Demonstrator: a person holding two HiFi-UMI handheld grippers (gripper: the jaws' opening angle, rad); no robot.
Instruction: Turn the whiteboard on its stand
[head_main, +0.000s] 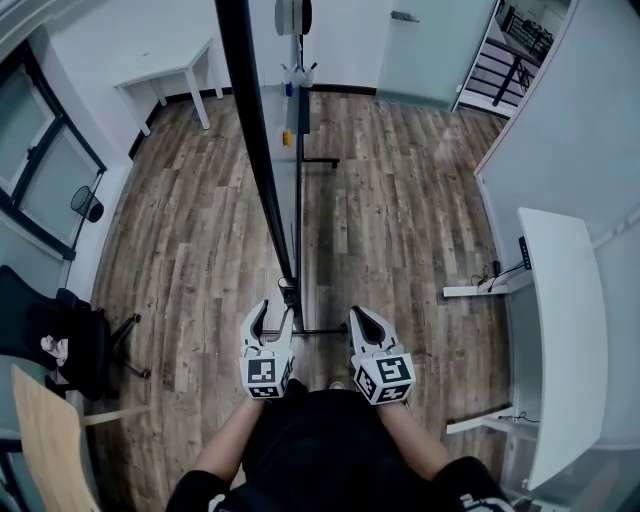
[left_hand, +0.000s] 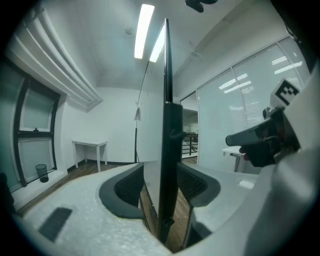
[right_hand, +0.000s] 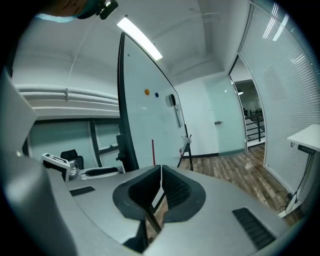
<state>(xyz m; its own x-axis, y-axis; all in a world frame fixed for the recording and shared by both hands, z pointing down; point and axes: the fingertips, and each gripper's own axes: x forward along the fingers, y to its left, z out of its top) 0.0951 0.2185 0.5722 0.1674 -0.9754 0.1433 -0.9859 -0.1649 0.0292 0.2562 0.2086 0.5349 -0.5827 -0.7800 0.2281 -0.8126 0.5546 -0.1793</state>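
1. head view, nearest to me: my left gripper (head_main: 275, 310) and my right gripper (head_main: 356, 316) sit side by side just in front of my body, jaws pointing away from me
2. left gripper view: my left gripper's jaws stand partly apart, with the black edge frame of the whiteboard (left_hand: 168, 125) upright between them. the frame runs close along the right-hand pad, and on the other side a strip of floor shows between frame and pad, so i am around the frame, not clamped on it
3. right gripper view: my right gripper's jaws are pressed together with nothing between them. it sits just to the right of the board's near end, apart from it
4. from above, the whiteboard is edge-on, a dark line running from my left jaws up to the top of the picture. in the right gripper view its white face shows, with an orange magnet (right_hand: 146, 92) and a blue magnet (right_hand: 156, 94) high on it
5. the stand (head_main: 318, 162) is a thin dark rail with cross feet, lying on the wood floor (head_main: 400, 220) under the board
6. farther out: a black chair (head_main: 85, 350) on my left, a white desk (head_main: 560, 330) along the right wall, and a white table (head_main: 170, 80) in the far left corner
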